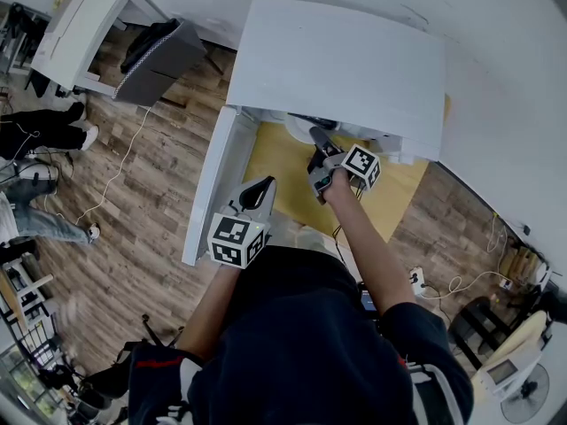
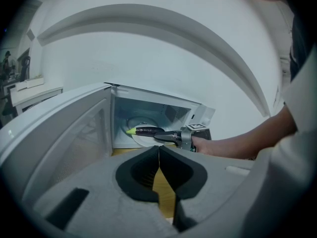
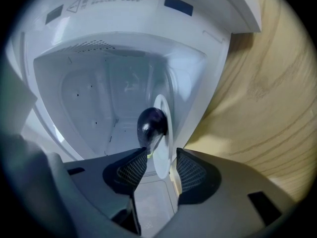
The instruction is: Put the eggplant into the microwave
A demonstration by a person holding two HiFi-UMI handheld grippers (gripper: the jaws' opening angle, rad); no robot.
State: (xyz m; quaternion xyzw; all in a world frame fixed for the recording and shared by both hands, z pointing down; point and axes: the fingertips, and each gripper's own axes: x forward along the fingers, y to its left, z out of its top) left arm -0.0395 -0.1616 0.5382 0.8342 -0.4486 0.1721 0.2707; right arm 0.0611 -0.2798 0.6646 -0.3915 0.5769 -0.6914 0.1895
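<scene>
In the head view, the microwave [image 1: 345,69] stands open on the wooden table [image 1: 266,162], its door [image 1: 208,193] swung out to the left. My right gripper [image 1: 317,138] reaches into the oven's mouth. My left gripper [image 1: 260,190] hangs nearer, just beside the door. The eggplant is hidden from here.

The left gripper view shows that tool's jaws pressed together with nothing between them. Beyond them the eggplant [image 2: 147,131] lies inside the microwave on the white turntable plate [image 2: 140,140], green stem end to the left. The right gripper's tips sit just beside its right end.

In the right gripper view the jaws are spread and both pads are bare. The dark end of the eggplant sits just past the tips, closer to the left pad, resting on the plate.

My worry is the pull-out. The left pad is so near the eggplant that backing away at an angle could catch it and drag it off the plate toward the opening. The eggplant is round and could also roll if nudged. Swinging the door before the right gripper clears the cavity would strike the tool.
</scene>
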